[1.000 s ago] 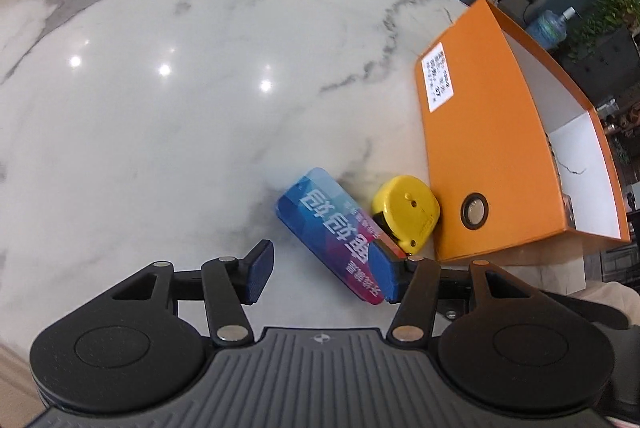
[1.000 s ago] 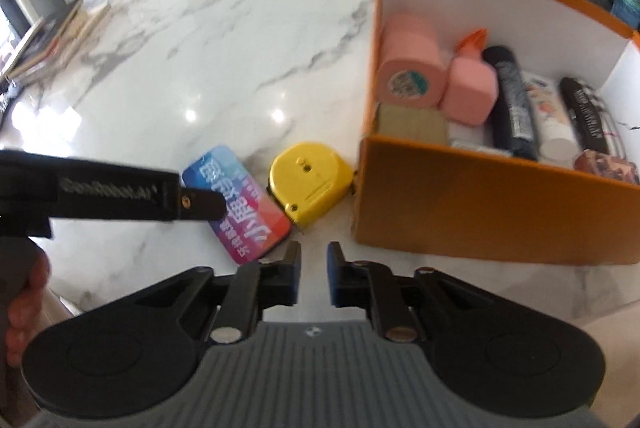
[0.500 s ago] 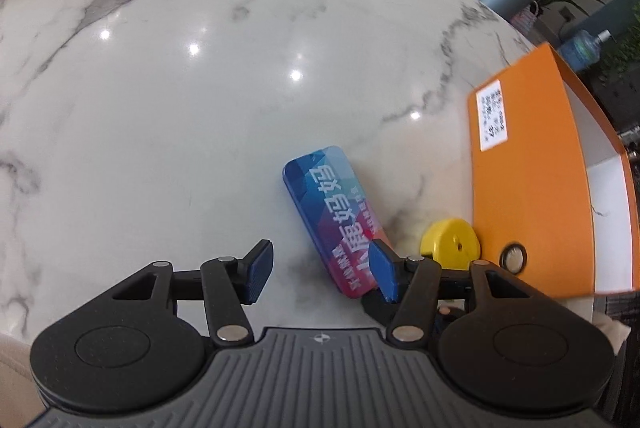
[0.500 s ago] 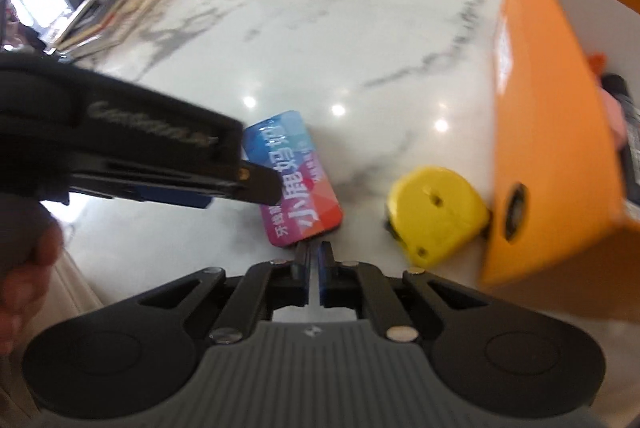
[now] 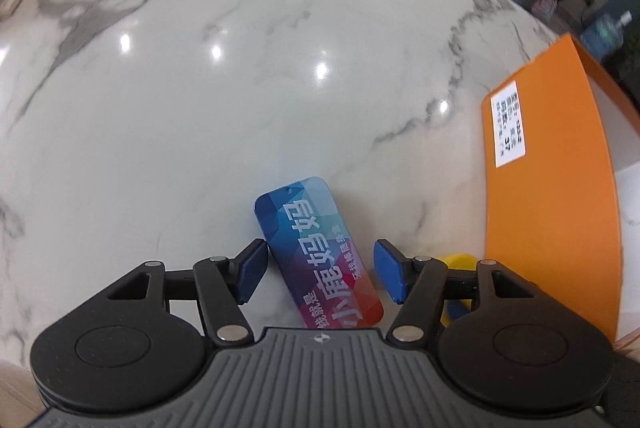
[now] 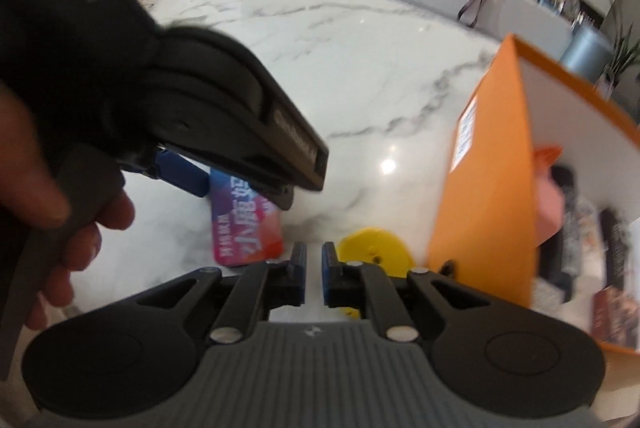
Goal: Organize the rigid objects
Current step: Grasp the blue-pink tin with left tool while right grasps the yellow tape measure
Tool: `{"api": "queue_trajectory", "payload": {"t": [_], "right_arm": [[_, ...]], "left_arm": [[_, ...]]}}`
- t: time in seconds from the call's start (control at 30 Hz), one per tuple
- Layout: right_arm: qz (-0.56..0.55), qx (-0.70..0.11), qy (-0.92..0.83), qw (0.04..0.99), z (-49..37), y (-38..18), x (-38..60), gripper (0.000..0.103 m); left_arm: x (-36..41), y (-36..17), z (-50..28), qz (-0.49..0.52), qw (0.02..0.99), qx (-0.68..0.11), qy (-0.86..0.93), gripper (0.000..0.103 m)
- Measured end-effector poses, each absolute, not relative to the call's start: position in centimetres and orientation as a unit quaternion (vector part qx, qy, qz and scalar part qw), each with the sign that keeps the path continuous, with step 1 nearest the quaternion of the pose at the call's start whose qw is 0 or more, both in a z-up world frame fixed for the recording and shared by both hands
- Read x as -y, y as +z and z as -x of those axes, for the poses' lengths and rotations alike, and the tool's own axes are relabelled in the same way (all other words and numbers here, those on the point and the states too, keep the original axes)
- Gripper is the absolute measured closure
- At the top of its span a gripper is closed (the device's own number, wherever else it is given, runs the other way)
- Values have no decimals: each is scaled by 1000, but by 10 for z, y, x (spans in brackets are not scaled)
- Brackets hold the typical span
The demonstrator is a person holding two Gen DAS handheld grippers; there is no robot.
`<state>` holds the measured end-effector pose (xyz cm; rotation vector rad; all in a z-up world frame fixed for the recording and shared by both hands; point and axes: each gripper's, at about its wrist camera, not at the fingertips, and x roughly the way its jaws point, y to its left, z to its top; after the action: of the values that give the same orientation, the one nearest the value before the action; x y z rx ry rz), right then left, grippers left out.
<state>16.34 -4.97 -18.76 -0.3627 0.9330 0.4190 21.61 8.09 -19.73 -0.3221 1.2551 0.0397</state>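
Straddling the blue tin [image 5: 320, 256], the left claw [image 5: 320, 274] opens its jaws wider to clear both long sides; the tin lies near the bench's front edge. The right claw [image 6: 314, 274] is nearly closed, empty.

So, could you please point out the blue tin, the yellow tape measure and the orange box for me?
blue tin [image 5: 318, 256], left wrist view, middle of its printed lid.
yellow tape measure [image 6: 374, 248], right wrist view, top of its yellow case.
orange box [image 5: 548, 188], left wrist view, its orange outer wall.
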Motion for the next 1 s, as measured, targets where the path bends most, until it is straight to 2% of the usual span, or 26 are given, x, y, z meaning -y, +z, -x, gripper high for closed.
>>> {"api": "queue_trajectory", "payload": {"t": [0.07,0.1,0.2,0.27,0.5,0.6,0.7,0.73,0.83,1.0], "right_arm": [[203,-436,189,856,-161,-185,48,82],[218,-434,184,855,-160,-186,47,82],[256,-429,177,848,-157,-189,40,78],[287,-425,170,841,-155,-194,33,71],[323,-433,149,829,-153,-208,26,67],[322,-422,145,835,-151,-210,26,72],[353,-396,158,833,-140,-211,20,93],[367,-385,163,831,-135,-211,16,103],[355,-416,185,816,-115,-220,9,103],[394,-378,187,817,-95,-214,2,103]], "left_arm": [[-72,-197,-218,113,806,-581,10,33],[-69,-197,-218,92,810,-579,5,39],[-69,-196,-212,71,815,-575,-16,43],[-75,-195,-207,65,815,-576,-20,45],[-90,-196,-188,57,811,-581,-28,48],[-95,-196,-183,59,809,-585,-26,48],[-101,-195,-179,67,805,-589,-22,49],[-103,-195,-178,70,804,-590,-21,49],[-106,-194,-175,76,805,-588,-21,50],[-104,-195,-171,73,806,-586,-30,51]]}}
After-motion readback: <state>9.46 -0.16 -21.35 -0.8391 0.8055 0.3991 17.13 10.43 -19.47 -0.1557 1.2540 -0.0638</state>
